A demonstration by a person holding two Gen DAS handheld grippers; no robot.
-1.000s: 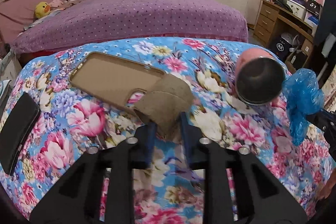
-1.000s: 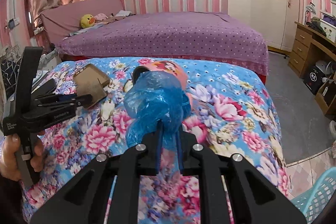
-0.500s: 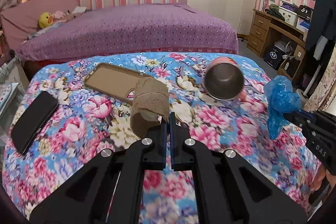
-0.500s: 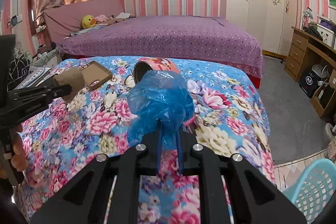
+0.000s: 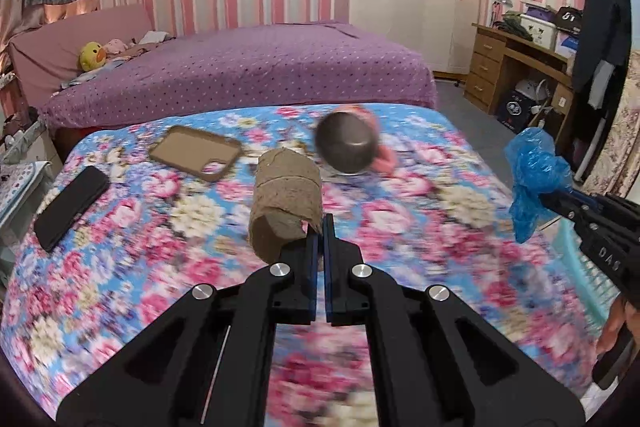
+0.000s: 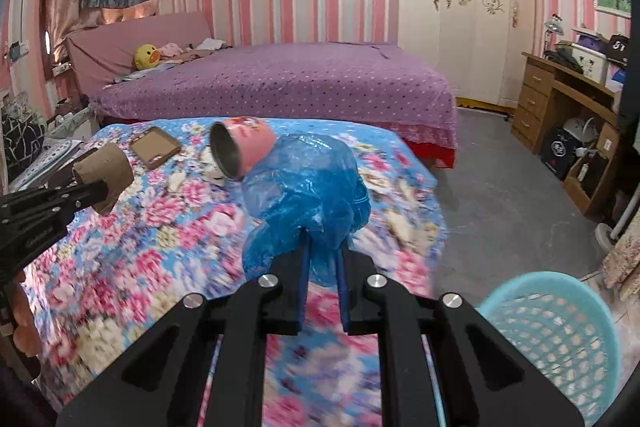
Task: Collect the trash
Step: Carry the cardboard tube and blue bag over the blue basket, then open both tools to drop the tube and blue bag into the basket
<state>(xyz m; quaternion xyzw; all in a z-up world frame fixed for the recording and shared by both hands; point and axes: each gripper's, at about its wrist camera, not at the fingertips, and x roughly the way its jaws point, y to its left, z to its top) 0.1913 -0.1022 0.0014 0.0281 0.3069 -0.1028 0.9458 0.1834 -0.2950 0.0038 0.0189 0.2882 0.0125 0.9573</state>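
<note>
My left gripper (image 5: pixel 319 223) is shut on the edge of a brown cardboard tube (image 5: pixel 286 197), which hangs above the flowered bedspread (image 5: pixel 160 259); the same tube (image 6: pixel 105 174) shows at the left of the right wrist view. A crumpled blue plastic bag (image 6: pixel 306 193) is pinched in my right gripper (image 6: pixel 322 247), also lifted off the cover. In the left wrist view that bag (image 5: pixel 534 173) hangs at the far right, past the bed's edge. A light-blue mesh basket (image 6: pixel 560 339) stands on the floor at the lower right.
A pink metal cup (image 6: pixel 240 147) lies on its side on the bedspread. A brown phone case (image 5: pixel 196 151) and a black phone (image 5: pixel 72 207) lie further left. Beyond are a purple bed (image 5: pixel 248 67) and a wooden desk (image 6: pixel 560 95) at the right.
The left gripper closed on the cardboard tube and lifted it off the cover. Both grippers pulled back from the bed with their loads, and the basket came into the right wrist view.
</note>
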